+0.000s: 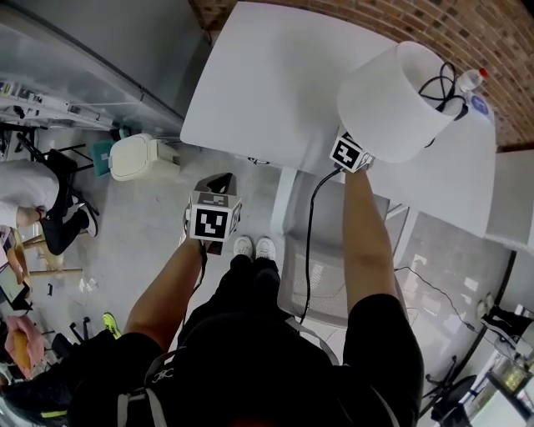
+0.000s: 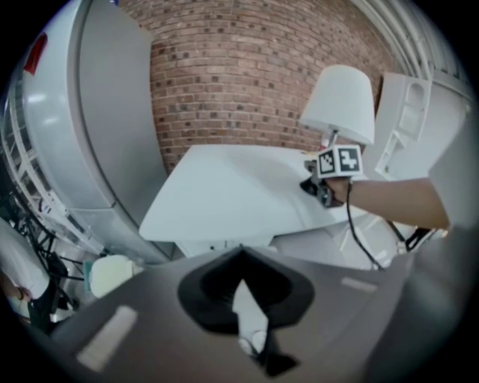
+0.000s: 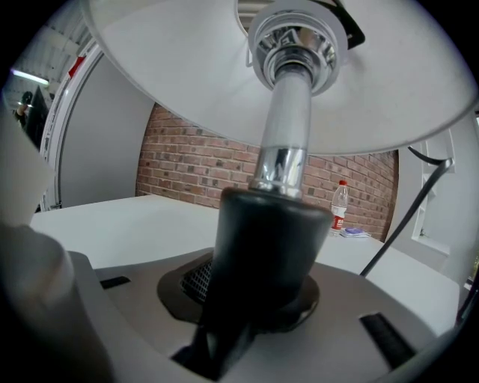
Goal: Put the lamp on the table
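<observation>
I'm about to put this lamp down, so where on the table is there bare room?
The table is bare at left and middle, from near edge to brick wall. The right end is crowded: a bottle at the far corner, and the lamp held over it.

Bright, even light; fisheye edges

The lamp (image 1: 390,104) has a smooth, matt white shade (image 3: 142,75), whether cloth or plastic I cannot tell. Below it are a mirror-bright chromed metal stem (image 3: 288,127) and a matt black plastic sleeve (image 3: 262,247). The table (image 1: 267,83) is smooth matt white. The wall (image 2: 224,82) is rough red brick. The bottle (image 3: 340,203) is clear glossy plastic. The cord (image 1: 310,242) looks like matt black rubber.
</observation>
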`<act>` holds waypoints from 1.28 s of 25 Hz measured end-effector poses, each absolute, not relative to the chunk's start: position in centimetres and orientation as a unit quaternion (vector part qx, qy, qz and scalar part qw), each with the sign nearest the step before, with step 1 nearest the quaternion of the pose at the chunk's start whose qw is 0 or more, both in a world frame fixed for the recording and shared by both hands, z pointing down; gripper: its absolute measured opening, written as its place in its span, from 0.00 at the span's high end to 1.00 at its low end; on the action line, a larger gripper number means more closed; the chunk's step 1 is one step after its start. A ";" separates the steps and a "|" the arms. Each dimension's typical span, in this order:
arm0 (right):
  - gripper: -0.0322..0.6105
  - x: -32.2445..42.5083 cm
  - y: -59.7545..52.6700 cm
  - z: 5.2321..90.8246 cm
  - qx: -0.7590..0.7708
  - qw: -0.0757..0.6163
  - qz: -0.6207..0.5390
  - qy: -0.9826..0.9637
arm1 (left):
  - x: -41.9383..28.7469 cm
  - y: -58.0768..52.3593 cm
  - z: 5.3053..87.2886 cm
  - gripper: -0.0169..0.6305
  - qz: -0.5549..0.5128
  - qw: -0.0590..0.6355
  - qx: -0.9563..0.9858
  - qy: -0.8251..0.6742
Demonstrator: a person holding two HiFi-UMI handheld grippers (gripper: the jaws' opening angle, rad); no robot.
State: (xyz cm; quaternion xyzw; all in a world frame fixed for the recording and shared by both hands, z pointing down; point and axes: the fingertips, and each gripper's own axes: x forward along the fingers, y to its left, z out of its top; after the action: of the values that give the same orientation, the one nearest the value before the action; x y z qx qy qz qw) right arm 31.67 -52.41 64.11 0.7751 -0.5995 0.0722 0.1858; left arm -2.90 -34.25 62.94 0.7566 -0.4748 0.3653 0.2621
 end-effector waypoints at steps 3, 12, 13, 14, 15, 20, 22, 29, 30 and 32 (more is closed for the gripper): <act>0.79 31.5 -52.5 63.8 0.777 0.178 0.058 -0.600 | -3.1 -33.9 63.4 0.98 0.367 0.262 0.756 -0.474; 0.78 30.9 -52.1 63.8 0.782 0.172 0.030 -0.598 | -4.0 -32.8 63.8 0.98 0.365 0.270 0.751 -0.480; 0.78 30.9 -52.1 63.9 0.782 0.173 0.032 -0.598 | -4.0 -32.8 63.7 0.98 0.363 0.268 0.752 -0.480; 0.78 30.9 -52.0 64.0 0.782 0.173 0.037 -0.598 | -3.9 -32.7 63.6 0.97 0.362 0.266 0.753 -0.480; 0.77 31.1 -51.8 64.0 0.783 0.173 0.045 -0.596 | -3.8 -32.6 63.4 0.98 0.362 0.264 0.755 -0.479; 0.60 31.5 -50.6 65.2 0.780 0.184 0.090 -0.592 | -4.1 -32.2 62.8 0.98 0.364 0.259 0.758 -0.476; 0.58 30.9 -50.2 66.2 0.769 0.198 0.107 -0.599 | -4.2 -32.3 62.3 0.98 0.362 0.257 0.758 -0.478; 0.56 29.8 -46.4 66.1 0.765 0.218 0.125 -0.592 | -3.8 -33.0 59.4 0.98 0.343 0.243 0.771 -0.479; 0.56 29.6 -45.6 66.2 0.766 0.224 0.131 -0.589 | -3.7 -33.0 59.0 0.98 0.340 0.242 0.773 -0.478; 0.56 29.5 -43.8 66.4 0.768 0.238 0.141 -0.578 | -3.6 -33.1 58.1 0.98 0.334 0.240 0.776 -0.478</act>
State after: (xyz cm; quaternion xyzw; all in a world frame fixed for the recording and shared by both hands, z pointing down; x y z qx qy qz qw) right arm 29.46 -43.82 66.37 0.7677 -0.5782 0.1410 0.2377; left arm -3.56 -33.06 58.08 0.7762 -0.4778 0.3338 0.2402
